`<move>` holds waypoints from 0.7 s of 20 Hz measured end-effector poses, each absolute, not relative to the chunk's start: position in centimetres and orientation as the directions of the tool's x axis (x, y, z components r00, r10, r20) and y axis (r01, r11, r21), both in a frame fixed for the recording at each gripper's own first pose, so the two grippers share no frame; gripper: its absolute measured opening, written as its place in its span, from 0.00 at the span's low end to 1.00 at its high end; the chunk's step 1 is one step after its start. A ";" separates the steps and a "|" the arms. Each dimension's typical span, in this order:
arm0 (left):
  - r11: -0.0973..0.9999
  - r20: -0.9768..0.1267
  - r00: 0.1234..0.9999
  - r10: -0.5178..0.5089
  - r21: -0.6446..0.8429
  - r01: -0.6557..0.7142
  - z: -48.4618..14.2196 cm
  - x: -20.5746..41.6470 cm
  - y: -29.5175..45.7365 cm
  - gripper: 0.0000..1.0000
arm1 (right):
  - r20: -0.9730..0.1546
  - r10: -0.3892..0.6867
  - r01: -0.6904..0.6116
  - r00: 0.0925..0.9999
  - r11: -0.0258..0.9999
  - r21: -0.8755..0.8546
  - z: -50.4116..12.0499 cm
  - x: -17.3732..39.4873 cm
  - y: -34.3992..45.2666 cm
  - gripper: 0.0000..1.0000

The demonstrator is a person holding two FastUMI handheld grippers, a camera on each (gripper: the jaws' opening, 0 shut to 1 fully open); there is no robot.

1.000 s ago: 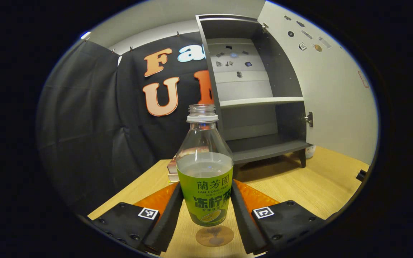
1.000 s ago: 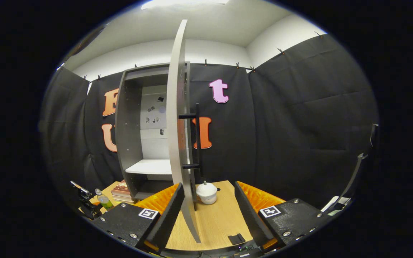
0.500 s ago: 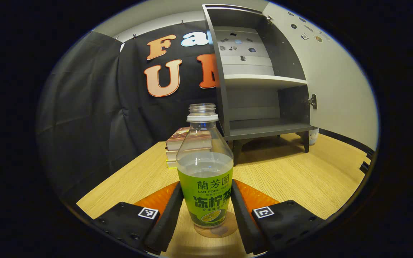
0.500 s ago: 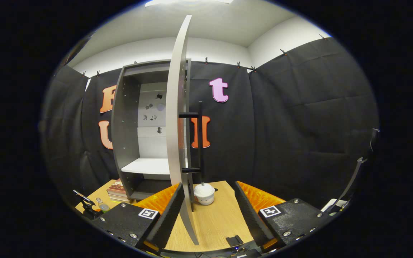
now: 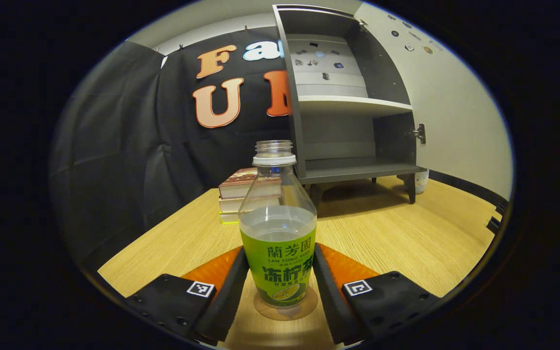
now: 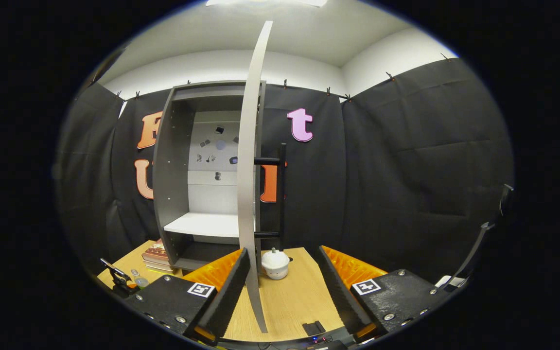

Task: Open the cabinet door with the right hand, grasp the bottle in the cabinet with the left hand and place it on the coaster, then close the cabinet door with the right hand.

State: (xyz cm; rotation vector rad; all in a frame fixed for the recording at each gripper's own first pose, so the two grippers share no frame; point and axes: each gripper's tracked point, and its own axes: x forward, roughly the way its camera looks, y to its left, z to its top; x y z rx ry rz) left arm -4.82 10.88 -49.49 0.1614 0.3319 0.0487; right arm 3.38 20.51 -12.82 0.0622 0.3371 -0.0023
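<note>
table (image 5: 406, 243) | on it: coaster (image 5: 309, 305), books (image 5: 238, 194), cabinet (image 5: 348, 126), white pot (image 6: 275, 262)

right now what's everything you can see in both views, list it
bottle: 1, clear with a green label, no cap, standing on the coaster between the left gripper's fingers
coaster: 1, brown, round, on the table under the bottle
cabinet: 1, grey, at the back of the table, shelves bare
cabinet door: 1, pale grey, swung open, seen edge-on
door handle: 1, black bar
books: 1 stack, left of the cabinet
jar: 1, white, lidded, by the cabinet
table: 1, light wood
left gripper: fingers against the bottle's sides
right gripper: open, door edge between its fingers
</note>
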 end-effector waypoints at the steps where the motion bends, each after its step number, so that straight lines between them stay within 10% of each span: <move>1: 0.988 -0.337 0.939 0.067 0.152 -0.016 -49.7 -4.7 10.9 0.83 | -0.332 0.008 0.014 0.943 0.998 0.062 -12.8 3.5 20.5 0.87; 5: 0.987 -0.363 0.930 0.064 0.161 -0.005 -49.4 -5.0 11.2 0.98 | -0.331 0.015 0.004 0.944 0.998 0.057 -12.3 3.5 20.6 0.87; 14: 0.985 -0.393 0.918 0.061 0.170 0.007 -46.2 -6.6 11.1 0.99 | -0.307 -0.016 0.025 0.951 0.999 0.024 -11.1 2.3 18.6 0.88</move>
